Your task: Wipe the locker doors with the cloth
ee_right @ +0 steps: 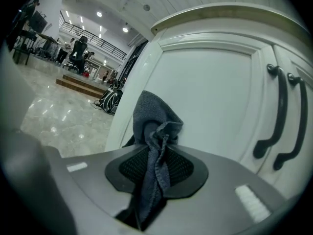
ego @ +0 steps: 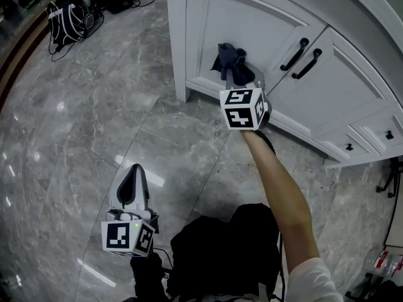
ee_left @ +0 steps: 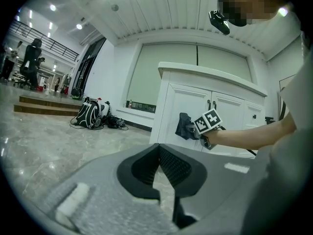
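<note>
Grey-blue cloth [ee_right: 155, 131], one: bunched and clamped between the jaws of the right gripper [ee_right: 156, 169], its loose end bulging past the tips. It sits against the left door [ego: 252, 11] of the white locker [ego: 178, 43], low on the panel, near the bottom edge. Contact looks likely, though the folds hide the exact touch.

Left gripper [ee_left: 157, 166], one: jaws drawn together on nothing, hanging low over the grey marble floor [ego: 75, 124], well apart from the locker.

Doors, two: left door as above; right door [ego: 340, 87], no cloth on it.

Handles [ego: 295, 54], two, black, side by side at the doors' meeting edges.

Small drawer fronts [ego: 378, 131], two, at the locker's right end.

Backpack [ego: 68, 17], one, at the floor's far left.

Progress, judged: wiping is under way on the left door. No streak or sheen shows how much is covered, and the right door most likely remains.
</note>
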Tool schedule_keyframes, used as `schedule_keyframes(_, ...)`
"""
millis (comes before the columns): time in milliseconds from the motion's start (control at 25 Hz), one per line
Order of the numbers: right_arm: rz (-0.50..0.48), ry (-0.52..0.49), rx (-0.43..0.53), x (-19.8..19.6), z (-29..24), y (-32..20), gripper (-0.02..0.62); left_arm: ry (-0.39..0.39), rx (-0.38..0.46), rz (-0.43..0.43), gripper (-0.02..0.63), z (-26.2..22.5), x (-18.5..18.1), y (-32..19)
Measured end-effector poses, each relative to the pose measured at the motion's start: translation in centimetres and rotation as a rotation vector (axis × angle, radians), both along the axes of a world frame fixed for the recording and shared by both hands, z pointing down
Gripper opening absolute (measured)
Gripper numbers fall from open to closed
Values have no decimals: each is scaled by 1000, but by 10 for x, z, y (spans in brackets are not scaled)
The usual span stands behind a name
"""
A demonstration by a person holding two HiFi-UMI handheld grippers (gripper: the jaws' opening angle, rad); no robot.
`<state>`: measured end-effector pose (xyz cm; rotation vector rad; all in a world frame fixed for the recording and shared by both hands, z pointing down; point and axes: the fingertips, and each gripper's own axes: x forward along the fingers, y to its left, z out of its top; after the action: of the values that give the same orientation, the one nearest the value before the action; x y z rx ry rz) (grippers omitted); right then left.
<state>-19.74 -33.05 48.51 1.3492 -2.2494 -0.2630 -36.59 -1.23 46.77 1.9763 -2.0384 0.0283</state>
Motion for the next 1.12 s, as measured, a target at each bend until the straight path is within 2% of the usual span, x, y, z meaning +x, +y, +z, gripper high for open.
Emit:
schedule_keyframes(400, 55, -5, 3, 62, 5, 8, 94, -9, 5, 26, 2, -4, 20, -6)
schedule_keyframes(640, 58, -7, 9, 64, 16, 8, 94, -13, -1, 32, 2, -3, 26, -9)
schedule_keyframes(1120, 57, 39, -73, 64, 89, 12, 94, -25, -23, 21, 2, 5, 20, -9)
